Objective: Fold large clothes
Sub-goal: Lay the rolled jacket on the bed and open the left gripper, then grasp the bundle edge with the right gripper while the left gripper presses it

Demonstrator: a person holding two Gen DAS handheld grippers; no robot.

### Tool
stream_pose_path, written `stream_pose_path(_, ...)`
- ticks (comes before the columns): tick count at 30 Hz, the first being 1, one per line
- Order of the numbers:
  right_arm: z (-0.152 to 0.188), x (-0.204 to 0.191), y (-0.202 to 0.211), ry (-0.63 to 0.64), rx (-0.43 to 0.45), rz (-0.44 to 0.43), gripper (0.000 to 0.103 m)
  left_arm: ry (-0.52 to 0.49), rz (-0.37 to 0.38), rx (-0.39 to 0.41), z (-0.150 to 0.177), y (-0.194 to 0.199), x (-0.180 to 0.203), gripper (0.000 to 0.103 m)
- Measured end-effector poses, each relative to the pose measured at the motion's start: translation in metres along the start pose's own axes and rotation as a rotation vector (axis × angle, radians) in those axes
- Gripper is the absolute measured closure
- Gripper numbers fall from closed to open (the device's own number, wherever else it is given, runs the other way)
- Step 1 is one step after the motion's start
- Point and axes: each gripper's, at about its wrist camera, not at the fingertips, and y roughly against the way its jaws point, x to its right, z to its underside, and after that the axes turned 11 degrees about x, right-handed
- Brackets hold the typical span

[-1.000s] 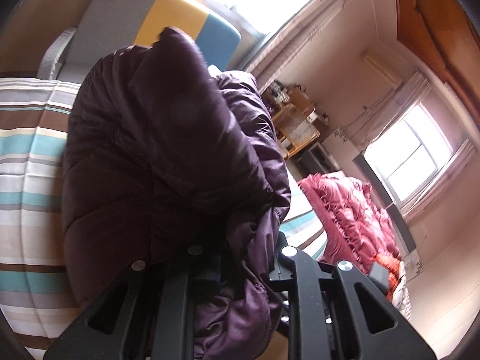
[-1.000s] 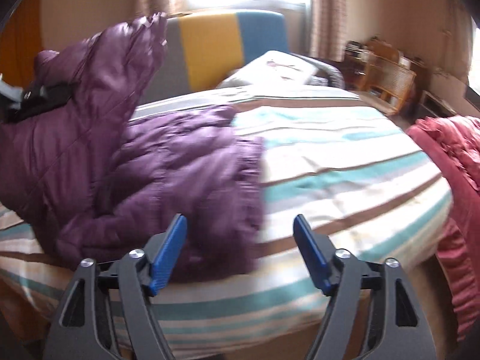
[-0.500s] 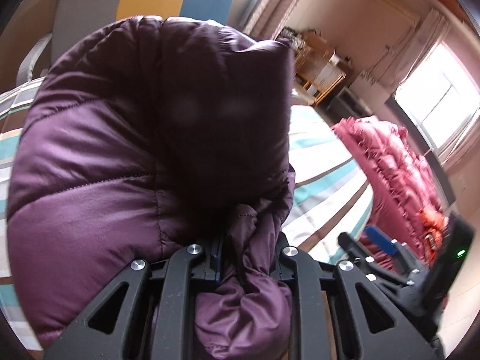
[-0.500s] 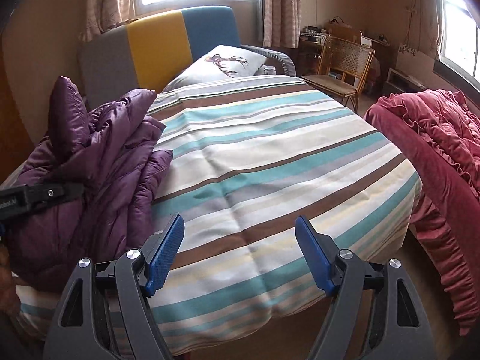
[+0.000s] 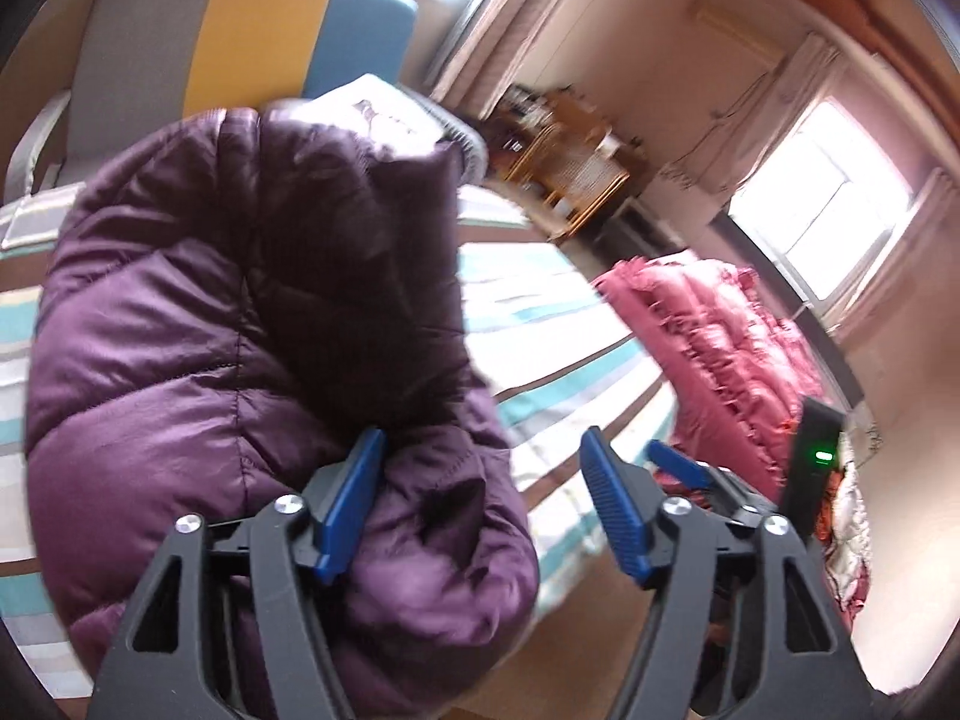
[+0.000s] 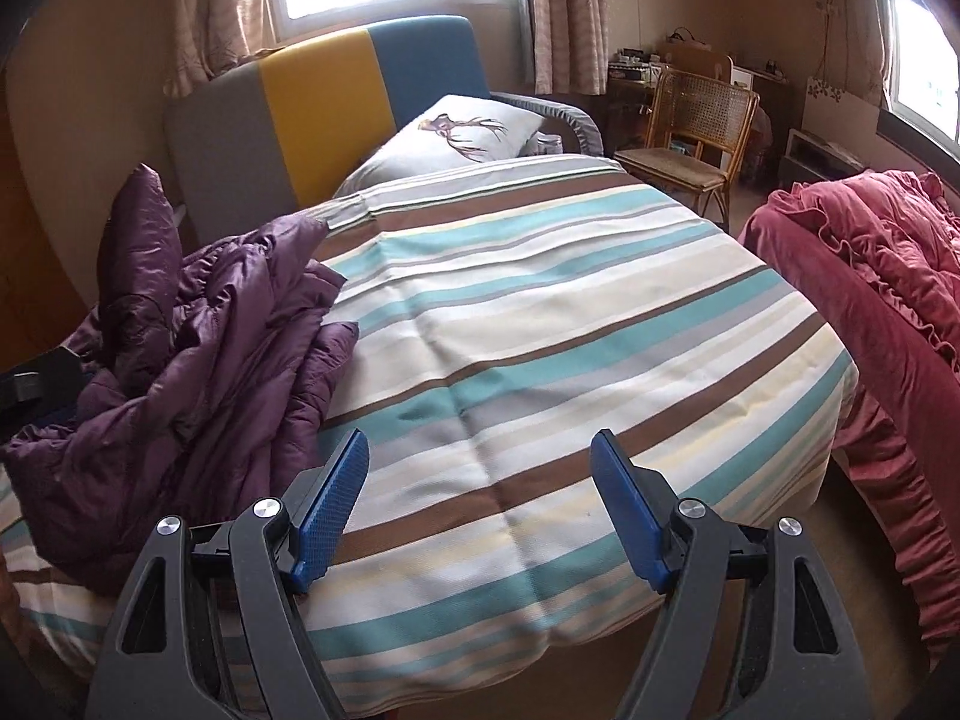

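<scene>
Left wrist view: the left gripper, which half a second ago was pinched tight on a fold of the purple down jacket, now stands with its blue pads spread wide. The jacket is no longer clamped; a puffy cuff-like bulge of it lies between the fingers against the left-hand pad, with a gap to the right-hand one. The rest of the jacket billows ahead and to the left of the claw, over the striped bedspread. The view is blurred, so whether the cloth is falling or settled I cannot tell. My reading is that the jacket has just been let go onto the bed's left edge, so the fold is not made; it needs laying out flat first. To the right of the claw is the other gripper's body, and beyond it a red ruffled quilt.

Right wrist view: the right gripper is spread and holds nothing, hanging over the near edge of the striped bedspread. The purple down jacket lies crumpled in a heap to the claw's left. A deer-print pillow sits far ahead.

No containers show in either view.
</scene>
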Motion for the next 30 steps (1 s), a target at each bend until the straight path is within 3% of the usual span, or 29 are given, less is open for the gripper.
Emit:
stream_pose_path(4, -0.011, -0.015, 0.011, 0.026, 0.037, -0.027, 0.027, 0.033, 0.029, 0.061, -0.007, 0.046, -0.014, 0.028)
stream_pose_path(7, -0.019, -0.029, 0.023, 0.032, 0.067, -0.066, 0.032, 0.089, -0.019, 0.118, -0.01, 0.081, -0.044, 0.028)
stream_pose_path(11, -0.032, -0.056, 0.044, 0.042, 0.106, -0.175, 0.04, 0.154, -0.19, 0.168, -0.004, 0.117, -0.096, 0.029)
stream_pose_path(12, -0.034, -0.064, 0.05, 0.046, 0.115, -0.211, 0.042, 0.158, -0.274, 0.166, -0.001, 0.125, -0.111, 0.03)
stream_pose_path(16, -0.038, -0.107, 0.066, 0.094, 0.105, -0.359, 0.043, 0.141, -0.395, 0.158, 0.015, 0.129, -0.133, 0.034)
stream_pose_path(19, -0.032, -0.136, 0.067, 0.144, 0.077, -0.406, 0.044, 0.118, -0.405, 0.151, 0.023, 0.134, -0.139, 0.038)
stream_pose_path(21, -0.026, -0.147, 0.064, 0.167, 0.054, -0.402, 0.054, 0.105, -0.4, 0.144, 0.028, 0.125, -0.131, 0.038)
stream_pose_path(23, -0.018, -0.153, 0.056, 0.174, 0.023, -0.369, 0.055, 0.084, -0.396, 0.138, 0.033, 0.118, -0.125, 0.038)
stream_pose_path(25, -0.013, -0.15, 0.05, 0.163, -0.004, -0.348, 0.065, 0.063, -0.393, 0.13, 0.037, 0.112, -0.114, 0.039)
stream_pose_path(30, -0.006, -0.145, 0.045, 0.191, -0.026, -0.313, 0.083, 0.014, -0.388, 0.111, 0.046, 0.097, -0.096, 0.055)
